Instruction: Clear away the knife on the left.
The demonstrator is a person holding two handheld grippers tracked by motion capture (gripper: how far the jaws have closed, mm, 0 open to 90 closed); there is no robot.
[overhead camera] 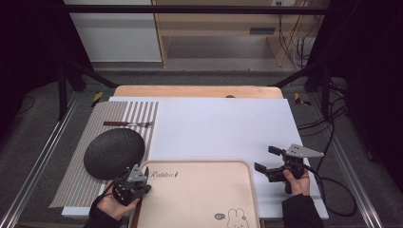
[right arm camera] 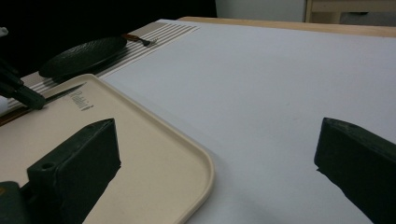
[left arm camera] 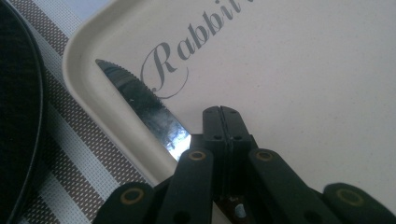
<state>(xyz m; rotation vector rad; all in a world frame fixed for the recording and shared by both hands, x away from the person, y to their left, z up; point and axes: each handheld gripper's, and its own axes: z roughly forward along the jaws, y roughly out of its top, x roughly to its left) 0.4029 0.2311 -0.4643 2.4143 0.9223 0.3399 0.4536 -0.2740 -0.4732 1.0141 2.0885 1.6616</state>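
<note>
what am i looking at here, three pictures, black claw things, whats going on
A person sits at a table holding a hand-held two-jaw gripper in each hand. The high view looks down from above; each of the other two comes from a camera riding on one gripper.

On the table: a beige tray printed "Rabbit", a black plate on a striped placemat, and a fork beyond it.

The left gripper is shut on a knife whose serrated blade lies over the tray's corner. The right gripper is open, holding nothing.
</note>
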